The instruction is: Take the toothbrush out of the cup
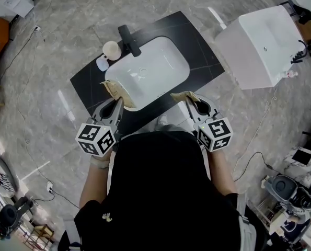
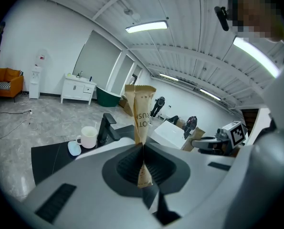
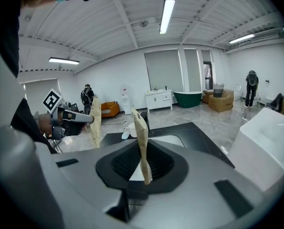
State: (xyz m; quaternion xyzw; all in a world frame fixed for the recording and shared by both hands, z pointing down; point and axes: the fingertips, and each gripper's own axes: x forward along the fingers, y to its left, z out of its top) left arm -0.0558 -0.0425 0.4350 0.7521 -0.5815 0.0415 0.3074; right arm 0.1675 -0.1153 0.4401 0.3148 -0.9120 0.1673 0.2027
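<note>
My left gripper [image 1: 118, 103] [image 2: 142, 148] is shut on a brown paper packet [image 2: 141, 112] [image 1: 113, 90] that stands upright out of its jaws, with part of a printed word showing. My right gripper [image 1: 189, 101] [image 3: 142, 149] is shut on a second brown paper strip [image 3: 141, 130] [image 1: 184, 95]. Both hang over the near rim of the white sink [image 1: 147, 72]. The white cup [image 1: 112, 49] [image 2: 88, 137] stands at the sink's far left corner by the black faucet [image 1: 129, 40] [image 2: 106, 128]. No toothbrush shows in the cup.
The sink sits in a black countertop [image 1: 87, 82]. A small pale dish-like object [image 1: 102, 63] [image 2: 75, 149] lies beside the cup. A white tub-like unit [image 1: 262, 46] [image 3: 266, 137] stands to the right. Cables trail over the grey marble floor.
</note>
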